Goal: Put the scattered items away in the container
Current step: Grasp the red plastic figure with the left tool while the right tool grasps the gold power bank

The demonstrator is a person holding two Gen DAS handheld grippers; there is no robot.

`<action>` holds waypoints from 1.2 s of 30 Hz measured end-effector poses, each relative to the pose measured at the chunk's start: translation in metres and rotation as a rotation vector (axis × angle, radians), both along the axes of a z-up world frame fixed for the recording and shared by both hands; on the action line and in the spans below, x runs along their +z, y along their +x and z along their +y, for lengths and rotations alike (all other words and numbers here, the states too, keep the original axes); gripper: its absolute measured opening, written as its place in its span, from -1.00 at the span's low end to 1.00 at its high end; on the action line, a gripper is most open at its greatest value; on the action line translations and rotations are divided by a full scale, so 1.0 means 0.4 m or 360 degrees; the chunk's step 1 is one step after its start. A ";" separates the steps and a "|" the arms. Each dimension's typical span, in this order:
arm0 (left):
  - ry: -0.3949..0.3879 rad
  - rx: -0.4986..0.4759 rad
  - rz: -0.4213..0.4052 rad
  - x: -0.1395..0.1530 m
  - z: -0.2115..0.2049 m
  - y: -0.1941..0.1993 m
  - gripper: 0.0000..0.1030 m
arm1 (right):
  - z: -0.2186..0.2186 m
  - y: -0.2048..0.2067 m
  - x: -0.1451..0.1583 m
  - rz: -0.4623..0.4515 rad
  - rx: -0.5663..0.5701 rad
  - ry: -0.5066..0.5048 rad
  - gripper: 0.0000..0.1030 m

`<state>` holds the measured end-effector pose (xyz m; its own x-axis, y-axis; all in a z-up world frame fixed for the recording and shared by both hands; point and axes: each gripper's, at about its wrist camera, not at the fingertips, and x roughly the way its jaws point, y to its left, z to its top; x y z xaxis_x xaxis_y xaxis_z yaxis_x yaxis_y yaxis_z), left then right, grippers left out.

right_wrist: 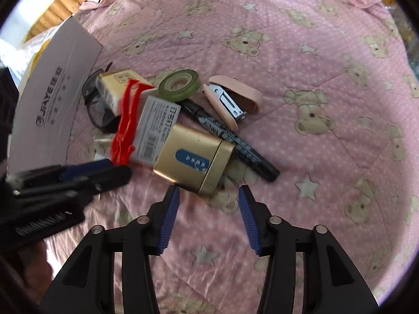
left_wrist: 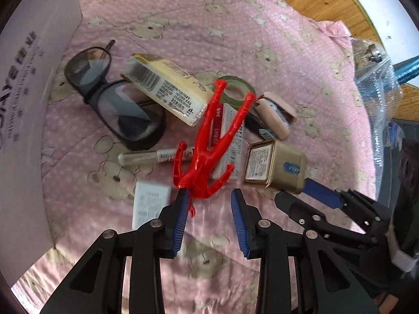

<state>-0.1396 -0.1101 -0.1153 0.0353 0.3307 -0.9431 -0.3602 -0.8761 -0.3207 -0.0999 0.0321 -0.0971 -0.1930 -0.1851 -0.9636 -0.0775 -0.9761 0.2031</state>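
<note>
A heap of small items is seen on a pink bear-print quilt (right_wrist: 314,60), toward its left edge, beside a white printed box (left_wrist: 28,104) of which only one wall is shown. The left gripper (left_wrist: 209,196) is held well open; the head of a red plastic figure (left_wrist: 207,146) is touched by its left pad, but nothing is clamped. The figure is smeared by blur in the right wrist view. The right gripper (right_wrist: 209,191) is likewise spread wide and empty, just short of a gold tin (right_wrist: 193,162). A pair of black glasses (left_wrist: 115,96) is partly covered by a yellow carton (left_wrist: 167,89). A green tape roll (right_wrist: 180,83), a pink stapler (right_wrist: 233,99) and a black marker (right_wrist: 230,136) lie beside the tin. The print on a white card (left_wrist: 150,204) cannot be read.
</note>
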 end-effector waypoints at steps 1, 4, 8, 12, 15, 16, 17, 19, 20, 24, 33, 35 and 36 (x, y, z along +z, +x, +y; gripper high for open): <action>-0.0017 0.0033 -0.0014 -0.009 -0.007 -0.008 -0.33 | 0.001 -0.009 -0.007 -0.0006 0.0004 -0.0017 0.01; -0.0048 0.0138 -0.0038 -0.018 -0.037 -0.026 -0.28 | 0.004 -0.028 -0.019 -0.0027 0.0022 -0.0077 0.01; -0.0028 0.0171 -0.0007 0.014 -0.078 -0.027 -0.28 | 0.012 -0.030 -0.010 -0.0010 0.0035 -0.0180 0.01; 0.0010 0.0117 0.0017 0.025 -0.073 -0.031 -0.26 | -0.004 -0.049 -0.003 0.0052 0.0108 -0.0139 0.21; -0.0004 0.0045 0.0071 0.025 -0.047 -0.037 -0.22 | -0.018 -0.066 -0.007 0.0077 0.0157 -0.0112 0.27; -0.0014 0.0030 0.0087 0.025 -0.041 -0.036 -0.17 | -0.020 -0.069 -0.009 0.0083 0.0166 -0.0110 0.29; -0.0017 0.0019 0.0100 0.024 -0.037 -0.037 -0.16 | -0.019 -0.071 -0.010 0.0086 0.0167 -0.0114 0.29; 0.0025 0.0021 0.0100 0.019 -0.041 -0.044 -0.16 | -0.012 -0.074 -0.010 0.0086 0.0156 -0.0139 0.27; 0.0052 0.0028 0.0097 0.015 -0.048 -0.045 -0.16 | -0.002 -0.074 -0.008 0.0079 0.0132 -0.0176 0.24; 0.0092 0.0128 0.0057 0.017 -0.081 -0.055 -0.77 | 0.040 -0.072 -0.006 0.0016 0.0013 -0.0387 -0.07; 0.0161 0.0159 0.0066 0.038 -0.097 -0.066 -0.23 | 0.045 -0.066 0.009 0.0032 -0.0011 -0.0482 0.14; 0.0172 0.0133 0.0097 0.039 -0.074 -0.070 -0.16 | 0.035 -0.078 0.017 0.0074 0.0028 -0.0396 0.18; 0.0161 0.0099 0.0112 0.033 -0.057 -0.071 -0.14 | 0.028 -0.088 0.019 0.0093 0.0058 -0.0335 0.18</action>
<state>-0.1680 -0.1328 -0.1021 -0.0534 0.4235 -0.9043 -0.3310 -0.8619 -0.3841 -0.1349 0.0434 -0.0897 -0.2369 -0.3886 -0.8904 -0.0253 -0.9137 0.4055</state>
